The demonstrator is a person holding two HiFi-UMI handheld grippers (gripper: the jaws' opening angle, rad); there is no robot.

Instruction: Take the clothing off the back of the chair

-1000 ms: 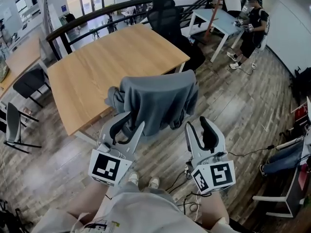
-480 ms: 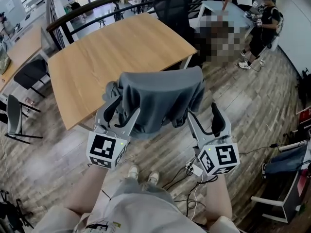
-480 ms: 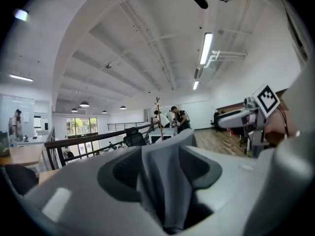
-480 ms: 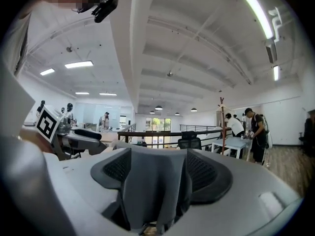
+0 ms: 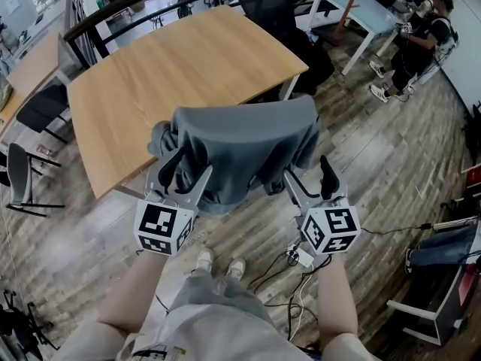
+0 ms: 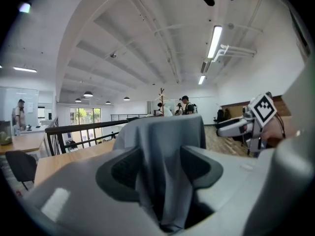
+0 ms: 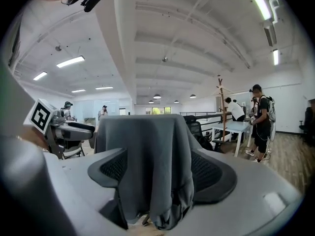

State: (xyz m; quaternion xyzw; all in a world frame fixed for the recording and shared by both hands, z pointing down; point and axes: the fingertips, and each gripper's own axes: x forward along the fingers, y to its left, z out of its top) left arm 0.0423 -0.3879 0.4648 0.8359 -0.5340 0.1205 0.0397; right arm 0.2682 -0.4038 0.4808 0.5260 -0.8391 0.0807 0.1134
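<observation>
Clothing (image 5: 240, 145): one grey garment, soft matte knit, draped tent-like over the chair back, which is hidden under the cloth. Top edge lies flat and straight; sides fall in loose folds; a bunched lump of it hangs at the left. It sits just in front of the pale wooden table (image 5: 150, 81), above a plank floor (image 5: 376, 164).

Left gripper (image 5: 188, 170): from the left gripper view, jaws drawn in on a narrow vertical fold of the garment (image 6: 165, 141). Both ribbed dark pads (image 6: 123, 168) press against the fold and the cloth is gathered tight between them.

Right gripper (image 5: 308, 179): from the right gripper view, jaws spread wider. A broad hanging panel of the garment (image 7: 147, 151) fills the gap, hem crumpled at the bottom. Cloth brushes both mesh-textured pads (image 7: 209, 171) but looks slack, not clamped.

Count: 1 garment, 2 grippers, 2 pads each, 1 marker cube (image 5: 161, 228) per gripper.
</observation>
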